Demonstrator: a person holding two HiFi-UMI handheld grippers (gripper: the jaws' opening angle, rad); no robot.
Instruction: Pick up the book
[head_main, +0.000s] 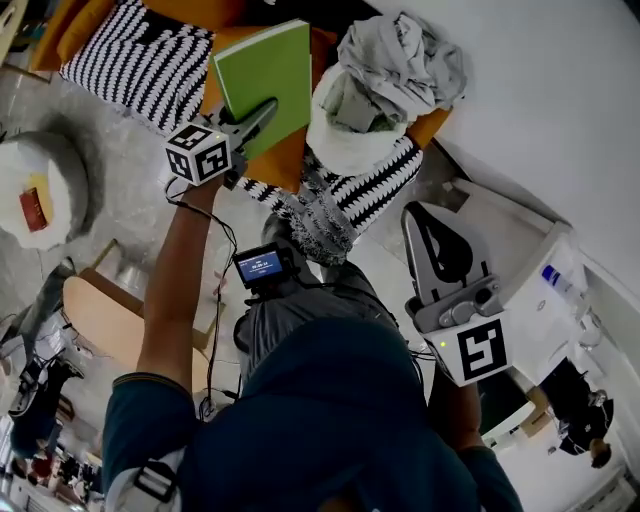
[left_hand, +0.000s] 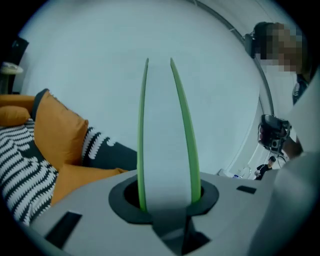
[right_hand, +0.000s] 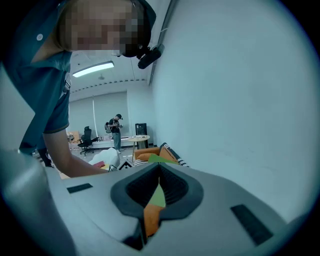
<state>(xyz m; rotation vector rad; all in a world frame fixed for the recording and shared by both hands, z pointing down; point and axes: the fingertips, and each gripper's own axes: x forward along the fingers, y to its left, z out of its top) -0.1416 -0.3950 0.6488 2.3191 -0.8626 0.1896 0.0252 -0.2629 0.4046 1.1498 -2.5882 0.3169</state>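
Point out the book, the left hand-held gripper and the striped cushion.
book (head_main: 268, 65), head view, middle of the green cover
left hand-held gripper (head_main: 262, 112), head view, between its fingertips
striped cushion (head_main: 140, 60), head view, its middle

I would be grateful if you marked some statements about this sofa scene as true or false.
1. The left tool grips the green book. True.
2. The right tool also holds the book. False: it is down by the person's right side, well away from the book, its jaws together on nothing.
3. The book lies flat on the floor. False: the left gripper view shows it held up in the jaws, with the wall behind it.
4. A black-and-white striped cushion lies left of the book in the head view. True.
5. A crumpled grey cloth sits right of the book in the head view. True.
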